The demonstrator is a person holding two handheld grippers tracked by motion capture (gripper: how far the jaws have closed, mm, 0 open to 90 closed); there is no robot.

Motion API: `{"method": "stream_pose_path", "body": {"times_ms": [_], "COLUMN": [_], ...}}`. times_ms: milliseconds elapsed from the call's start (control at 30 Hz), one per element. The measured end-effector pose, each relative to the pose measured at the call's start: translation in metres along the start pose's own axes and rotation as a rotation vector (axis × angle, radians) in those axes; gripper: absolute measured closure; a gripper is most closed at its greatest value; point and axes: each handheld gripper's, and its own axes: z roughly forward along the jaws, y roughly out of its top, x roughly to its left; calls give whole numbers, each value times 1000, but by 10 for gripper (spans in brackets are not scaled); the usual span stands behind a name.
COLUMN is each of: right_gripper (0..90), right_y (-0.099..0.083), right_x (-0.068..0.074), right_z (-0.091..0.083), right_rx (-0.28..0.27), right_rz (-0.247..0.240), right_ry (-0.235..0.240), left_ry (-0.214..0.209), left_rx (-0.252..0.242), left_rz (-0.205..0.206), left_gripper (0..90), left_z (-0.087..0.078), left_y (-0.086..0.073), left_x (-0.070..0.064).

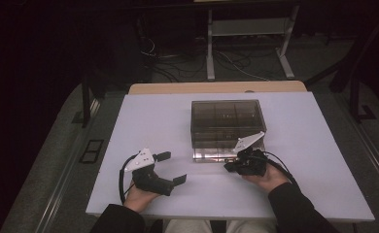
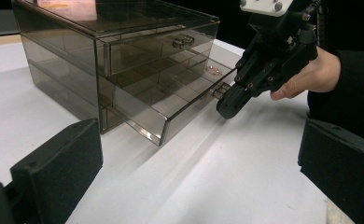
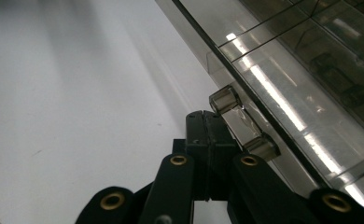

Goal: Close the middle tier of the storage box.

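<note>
drawer box (image 1: 228, 120): smoky clear | table (image 1: 144, 121): white | right gripper (image 2: 230, 103): black | left gripper (image 1: 174, 167): black

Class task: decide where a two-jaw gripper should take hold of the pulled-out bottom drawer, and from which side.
Grip the clear bar handle on the bottom drawer, coming from the front. It stands proud on two posts, leaving room for jaws around it.

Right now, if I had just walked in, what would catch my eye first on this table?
Probably the smoky see-through drawer cabinet in the middle of the white table, with its bottom drawer pulled partly out toward the person. Next, the right tool, its jaws closed together against that drawer's clear handle. The left tool waits nearer the table's front edge, jaws spread wide and holding nothing.
</note>
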Motion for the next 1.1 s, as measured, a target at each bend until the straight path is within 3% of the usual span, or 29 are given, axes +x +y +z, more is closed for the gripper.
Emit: {"method": "stream_pose_path", "body": {"times_ms": [1100], "right_gripper": [886], "right_y": [2], "right_x": [-8], "right_z": [-5], "right_rx": [-35], "right_rz": [17], "right_ry": [-24], "left_ry": [0], "left_rx": [0], "left_rz": [-3], "left_gripper": [0], "left_z": [0], "left_y": [0], "left_x": [0]}}
